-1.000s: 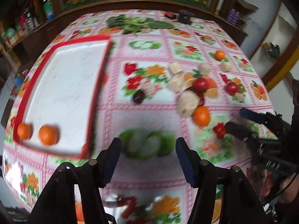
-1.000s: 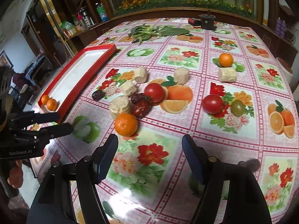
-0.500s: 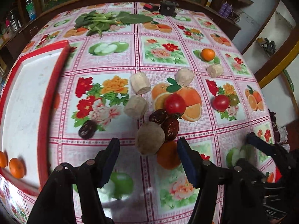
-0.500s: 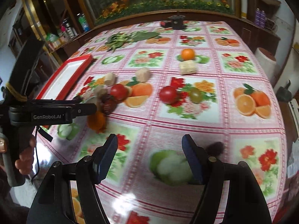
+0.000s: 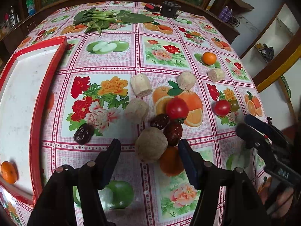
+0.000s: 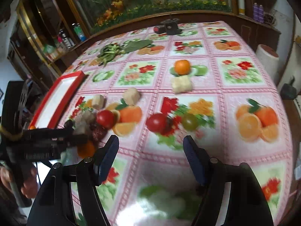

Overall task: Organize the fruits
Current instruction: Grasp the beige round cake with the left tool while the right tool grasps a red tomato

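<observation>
In the left wrist view my left gripper (image 5: 149,144) hangs open over a pile of food. A beige round chunk (image 5: 151,150) lies just ahead between its fingertips, untouched by the pads. An orange (image 5: 171,163), two red dates (image 5: 173,132) and a red tomato (image 5: 176,108) crowd around that chunk. The red-rimmed white tray (image 5: 47,86) at the left holds an orange (image 5: 8,172). My right gripper (image 6: 150,141) is open and empty, with a red tomato (image 6: 157,122) and a green tomato (image 6: 190,121) just beyond it. Another orange (image 6: 182,66) sits farther back.
More beige chunks (image 5: 141,84) and a dark date (image 5: 82,133) are scattered on the flowered tablecloth. Leafy greens (image 5: 105,19) and a black device (image 5: 170,9) lie at the far edge. A white roll (image 6: 267,53) stands off the table's right side. Cabinets stand at the left.
My left gripper swung right from the tray to the food pile. My right gripper turned right, away from the pile towards the two tomatoes. Both stayed open.
</observation>
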`<state>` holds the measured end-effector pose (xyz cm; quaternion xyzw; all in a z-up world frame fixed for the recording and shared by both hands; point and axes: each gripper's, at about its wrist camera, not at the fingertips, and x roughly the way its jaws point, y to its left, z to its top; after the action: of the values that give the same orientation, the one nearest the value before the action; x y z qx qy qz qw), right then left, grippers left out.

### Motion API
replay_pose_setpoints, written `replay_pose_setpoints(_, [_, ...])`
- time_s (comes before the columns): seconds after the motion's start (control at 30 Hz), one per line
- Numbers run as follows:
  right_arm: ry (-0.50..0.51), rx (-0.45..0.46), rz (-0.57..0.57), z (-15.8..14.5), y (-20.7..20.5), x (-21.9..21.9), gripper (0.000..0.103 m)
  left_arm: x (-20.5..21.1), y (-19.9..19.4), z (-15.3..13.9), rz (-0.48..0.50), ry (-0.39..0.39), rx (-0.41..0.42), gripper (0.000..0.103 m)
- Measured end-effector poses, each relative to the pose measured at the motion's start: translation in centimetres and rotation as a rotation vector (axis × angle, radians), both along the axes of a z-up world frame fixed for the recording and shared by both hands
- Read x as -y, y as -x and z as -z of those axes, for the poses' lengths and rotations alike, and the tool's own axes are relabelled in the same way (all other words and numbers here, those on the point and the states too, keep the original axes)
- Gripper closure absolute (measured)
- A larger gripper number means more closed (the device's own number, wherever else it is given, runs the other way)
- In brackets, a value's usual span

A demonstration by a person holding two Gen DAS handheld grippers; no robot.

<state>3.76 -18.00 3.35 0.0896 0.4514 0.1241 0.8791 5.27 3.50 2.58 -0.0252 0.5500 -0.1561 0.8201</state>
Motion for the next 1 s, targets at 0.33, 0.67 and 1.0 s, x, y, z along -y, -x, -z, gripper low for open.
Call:
replay_pose_setpoints(0.33, [0.019,0.003,-0.089,1.8,-3.2,-1.2,0.037,-0.4,0.0,0.1,-0.003,0.022,-0.008,0.036])
replay_pose_setpoints(0.67, [0.178,0.008,-0.142,2.7,-4.5,-1.2,0.073,-0.2,-0.5,0.5,-0.011,0.052,-0.018,0.036])
replay_pose_setpoints(1.0, [0.093,-0.024,-0.128,2.7,-3.6,-0.6,0.073,-0.9,-0.3,0.9,-0.031,0.099,0.000,0.046])
